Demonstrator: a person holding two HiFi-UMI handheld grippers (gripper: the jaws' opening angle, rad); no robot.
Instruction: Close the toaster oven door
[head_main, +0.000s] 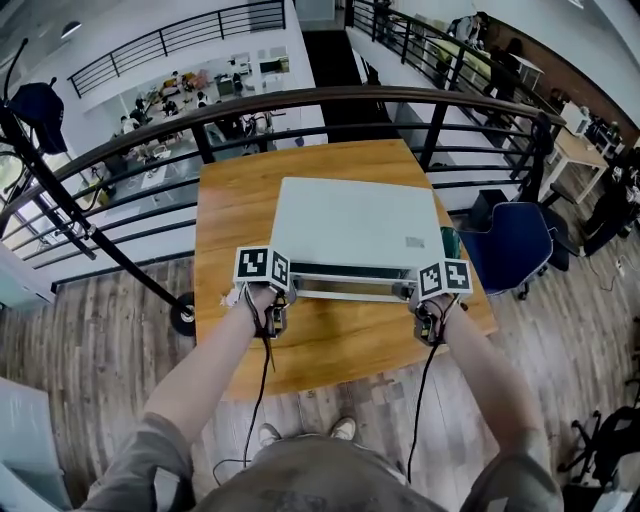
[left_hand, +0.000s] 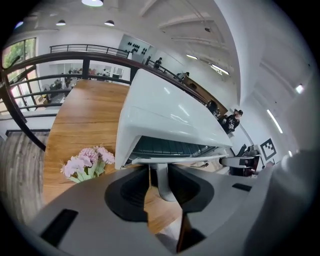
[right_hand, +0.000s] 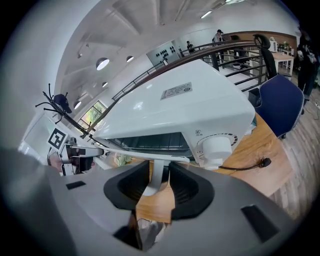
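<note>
A white toaster oven (head_main: 355, 225) stands on the wooden table (head_main: 230, 200). Its door hangs slightly ajar, and the dark rack shows through the gap (left_hand: 167, 147). A white handle bar (head_main: 350, 293) runs across the door's front. My left gripper (head_main: 268, 290) is at the bar's left end and my right gripper (head_main: 437, 292) at its right end. In the left gripper view, the handle's left post (left_hand: 162, 180) stands between the dark pads of the left gripper (left_hand: 160, 182), which are shut on it. The right gripper (right_hand: 160, 180) holds the right post (right_hand: 156, 177) the same way.
A bunch of pink flowers (left_hand: 87, 162) lies on the table left of the oven. A white knob (right_hand: 217, 147) sits on the oven's right front, with a black cable (right_hand: 245, 166) beside it. A dark railing (head_main: 300, 100) runs behind the table. A blue chair (head_main: 520, 245) stands at right.
</note>
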